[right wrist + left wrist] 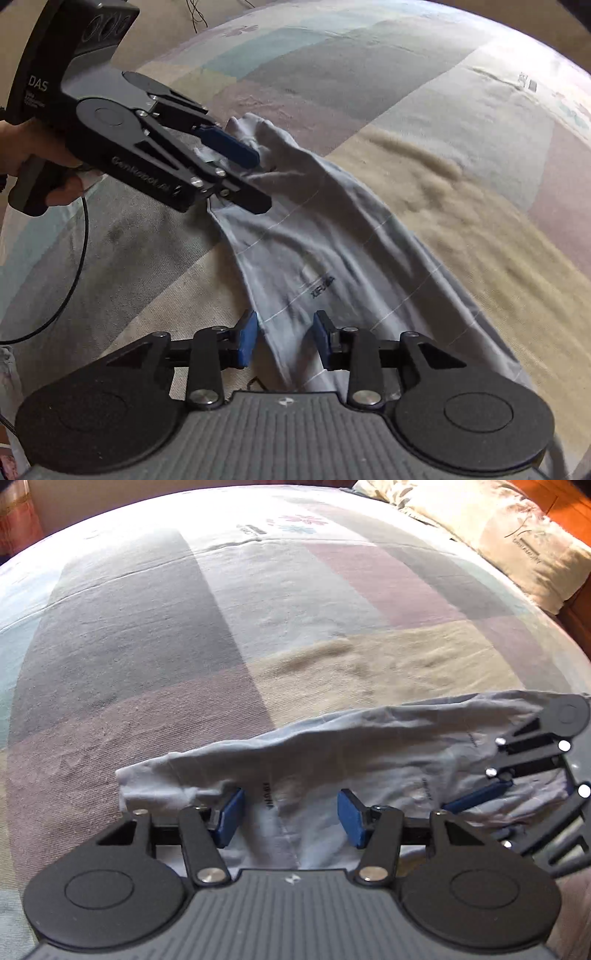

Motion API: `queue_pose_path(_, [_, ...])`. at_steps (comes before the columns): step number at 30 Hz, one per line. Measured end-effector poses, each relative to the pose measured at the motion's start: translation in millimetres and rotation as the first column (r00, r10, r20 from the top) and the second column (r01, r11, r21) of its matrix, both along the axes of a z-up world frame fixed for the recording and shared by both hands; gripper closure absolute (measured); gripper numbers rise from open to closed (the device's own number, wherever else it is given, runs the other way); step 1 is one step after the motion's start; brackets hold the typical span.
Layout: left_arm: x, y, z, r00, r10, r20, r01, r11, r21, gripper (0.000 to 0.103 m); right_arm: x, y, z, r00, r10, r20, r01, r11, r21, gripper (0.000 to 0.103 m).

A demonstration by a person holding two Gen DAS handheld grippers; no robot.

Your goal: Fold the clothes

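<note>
The garment (pixel 332 760), a pale grey-blue piece with thin white lines and a small dark printed logo, lies stretched in a long, rumpled band across the patchwork bedspread (pixel 184 646) of the bed. We hold one tool at each end of it.

In the left wrist view, the left tool (pixel 290 818) has its blue pads (pixel 231 818) wide apart, with cloth lying between and beneath them; nothing is clamped. The right tool (pixel 476 797) enters from the right edge, resting over the far end of the garment.

In the right wrist view, the right tool (pixel 283 339) also has its pads (pixel 246 338) set apart, straddling the near edge of the cloth without pinching it. The left tool (pixel 243 173) reaches in from the upper left, gripped by a hand (pixel 40 155), with bunched fabric sitting between its spread fingers. A black cable (pixel 79 251) trails from its handle.

A floral pillow (pixel 498 535) lies at the head of the bed, well apart from the garment
</note>
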State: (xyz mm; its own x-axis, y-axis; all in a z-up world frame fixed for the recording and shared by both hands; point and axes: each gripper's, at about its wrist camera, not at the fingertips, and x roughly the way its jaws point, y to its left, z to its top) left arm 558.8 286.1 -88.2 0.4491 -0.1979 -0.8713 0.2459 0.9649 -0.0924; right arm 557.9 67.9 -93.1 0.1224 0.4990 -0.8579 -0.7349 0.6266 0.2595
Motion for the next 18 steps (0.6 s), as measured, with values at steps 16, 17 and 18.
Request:
queue_pose_path(16, [9.7, -30.9, 9.2, 1.000, 0.018, -0.021, -0.021, 0.991, -0.132, 0.055, -10.7, 1.5, 2.4, 0.993, -0.040, -0.113, 0.047, 0.997, 0.061, 0.048])
queue_pose_path(17, [13.1, -27.5, -0.1, 0.996, 0.052, -0.070, -0.062, 0.989, -0.136, 0.056, -11.8, -0.9, 3.8, 0.992, -0.047, -0.114, 0.054, 0.997, 0.057, 0.048])
queue_pose_path(18, [8.9, -19.7, -2.5, 0.994, 0.073, -0.075, -0.084, 0.984, -0.155, 0.058, -12.8, -3.3, 5.1, 0.992, -0.055, -0.115, 0.061, 0.997, 0.053, 0.048])
